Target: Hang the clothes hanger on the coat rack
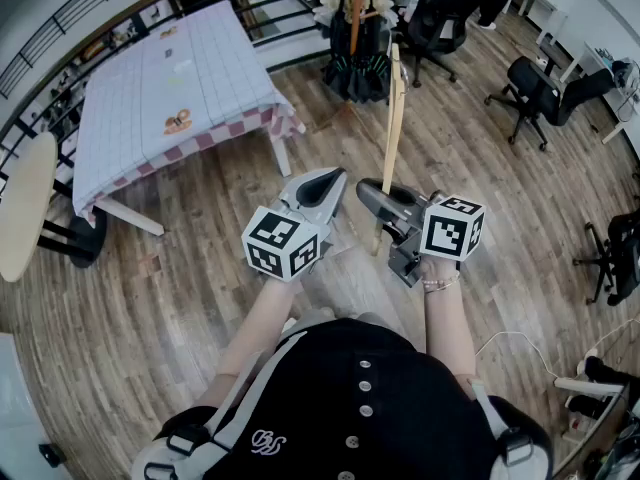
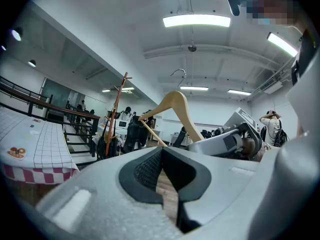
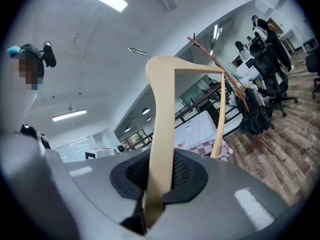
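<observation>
- The coat rack [image 1: 355, 8], a slim wooden pole with branching pegs, stands on the wooden floor [image 1: 180, 278] well ahead of the person; dark clothing [image 1: 360, 63] hangs bunched around its lower part.
- To the left of the rack, a tabletop [image 1: 200, 68] under a checked cloth carries a small brown thing [image 1: 180, 121] near its front edge; what it is cannot be made out.
- Black office chairs [image 1: 535, 88] stand off to the right.
- The clothes hanger [image 3: 161, 134] is pale wood with a thin metal hook on top. It is held up in the air, well short of the rack and touching none of its pegs.
- The right gripper [image 3: 159, 179] has its jaws pinching the lower end of one of the hanger's wooden limbs. The limb rises straight out from between the dark pads, bends at the top, and the rest of the frame hangs on the side towards the rack.
- The left gripper [image 2: 165, 181] has its jaws spread, with only floor showing in the gap. It sits just beside the right gripper, level with it, and clear of the hanger.
</observation>
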Tool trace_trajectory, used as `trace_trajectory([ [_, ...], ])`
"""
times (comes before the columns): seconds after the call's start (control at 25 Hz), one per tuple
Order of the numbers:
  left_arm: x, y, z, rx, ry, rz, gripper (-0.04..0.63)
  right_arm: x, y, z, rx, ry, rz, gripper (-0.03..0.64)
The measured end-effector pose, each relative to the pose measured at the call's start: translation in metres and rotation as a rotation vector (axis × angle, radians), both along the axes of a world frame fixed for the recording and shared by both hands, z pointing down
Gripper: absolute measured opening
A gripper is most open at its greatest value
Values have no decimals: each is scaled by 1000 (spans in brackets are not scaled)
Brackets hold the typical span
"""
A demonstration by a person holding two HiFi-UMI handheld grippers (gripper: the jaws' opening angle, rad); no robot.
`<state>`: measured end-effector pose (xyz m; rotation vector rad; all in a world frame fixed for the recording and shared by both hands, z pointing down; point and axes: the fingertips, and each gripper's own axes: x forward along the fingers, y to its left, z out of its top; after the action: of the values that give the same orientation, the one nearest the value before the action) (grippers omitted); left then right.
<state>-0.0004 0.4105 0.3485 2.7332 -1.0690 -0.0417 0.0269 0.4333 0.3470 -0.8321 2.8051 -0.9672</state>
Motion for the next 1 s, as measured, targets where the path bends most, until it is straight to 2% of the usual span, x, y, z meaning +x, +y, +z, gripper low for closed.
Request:
trace_trajectory([
  [0.56,-18,10,12,-42,23,-5,-3,-16,12,10,-25,6,-28,43],
  [0.84,-30,11,11,-33,25,-16,-3,-23,12,17,-25,83,12,49],
  [1.0,-36,12,14,-37,21,1,-3,-33,11,16,-41,46,8,51],
])
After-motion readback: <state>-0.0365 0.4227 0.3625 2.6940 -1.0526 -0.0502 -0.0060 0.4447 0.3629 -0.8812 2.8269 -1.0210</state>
